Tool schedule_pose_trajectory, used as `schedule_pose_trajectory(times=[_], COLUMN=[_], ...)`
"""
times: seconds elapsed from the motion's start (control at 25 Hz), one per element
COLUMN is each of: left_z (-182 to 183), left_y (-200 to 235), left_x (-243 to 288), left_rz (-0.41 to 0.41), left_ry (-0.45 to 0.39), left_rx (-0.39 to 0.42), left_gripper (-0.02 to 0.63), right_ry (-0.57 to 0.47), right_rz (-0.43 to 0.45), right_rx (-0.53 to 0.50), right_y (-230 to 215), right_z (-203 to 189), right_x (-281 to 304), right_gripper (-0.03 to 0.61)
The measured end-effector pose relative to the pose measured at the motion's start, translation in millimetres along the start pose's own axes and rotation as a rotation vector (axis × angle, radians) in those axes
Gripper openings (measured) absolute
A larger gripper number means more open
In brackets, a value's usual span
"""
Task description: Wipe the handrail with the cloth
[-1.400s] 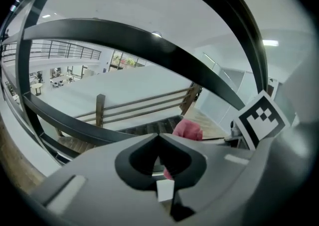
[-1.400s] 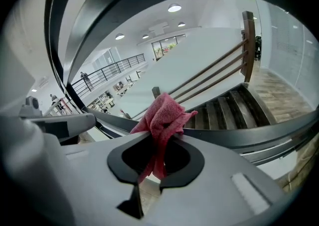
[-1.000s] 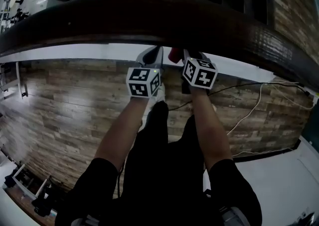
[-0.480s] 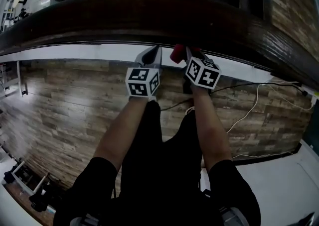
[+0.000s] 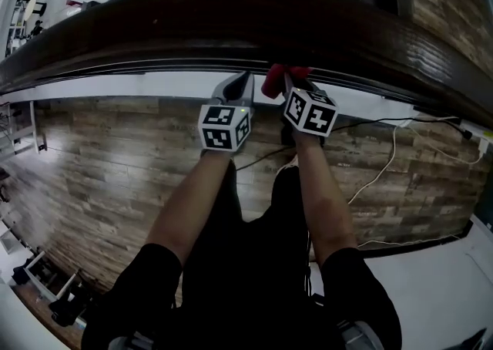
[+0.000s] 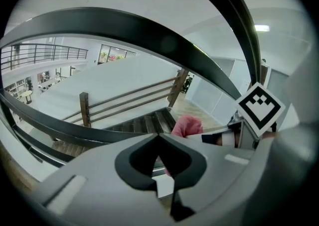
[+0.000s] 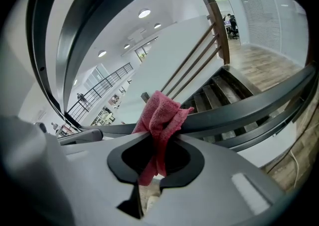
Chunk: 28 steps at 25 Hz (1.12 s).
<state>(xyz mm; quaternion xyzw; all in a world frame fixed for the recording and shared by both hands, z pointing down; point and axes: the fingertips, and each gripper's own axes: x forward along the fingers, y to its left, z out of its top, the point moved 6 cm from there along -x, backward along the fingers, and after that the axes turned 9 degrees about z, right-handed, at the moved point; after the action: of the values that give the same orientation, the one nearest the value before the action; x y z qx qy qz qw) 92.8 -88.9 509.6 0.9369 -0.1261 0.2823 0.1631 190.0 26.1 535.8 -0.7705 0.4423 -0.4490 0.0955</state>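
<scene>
In the head view the dark brown wooden handrail (image 5: 231, 25) runs off both side edges; only a corner of the crumpled red cloth (image 5: 273, 80) shows, the rest hidden behind the right gripper (image 5: 288, 85)

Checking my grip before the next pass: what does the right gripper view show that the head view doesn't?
Only the right gripper view: the right gripper has its jaws shut on the red cloth, with a strip hanging down between them. Only the head view: both forearms and both marker cubes, side by side. Both: the cloth's bunched end at the dark handrail.
</scene>
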Motion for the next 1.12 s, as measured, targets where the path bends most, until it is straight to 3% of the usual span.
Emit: schedule_pose_trajectory(times=[0.16,0.6,1.12], left_z=[-2,-2,2], left_y=[-26,-70,-138], left_x=[8,23,50], left_rz=[-0.010,-0.040,-0.090], left_ry=[0.019,0.025,0.033], left_rx=[0.043,0.044,0.129], left_gripper=[-0.002,-0.002,-0.002], right_ry=[-0.010,-0.062,-0.138], right_rz=[-0.014,0.019,-0.005], right_rx=[0.025,0.164,0.271], right_y=[-20,-69,-130], right_z=[0,13,31], right_x=[-15,-51,-93], right_gripper=[0.043,0.041,0.041])
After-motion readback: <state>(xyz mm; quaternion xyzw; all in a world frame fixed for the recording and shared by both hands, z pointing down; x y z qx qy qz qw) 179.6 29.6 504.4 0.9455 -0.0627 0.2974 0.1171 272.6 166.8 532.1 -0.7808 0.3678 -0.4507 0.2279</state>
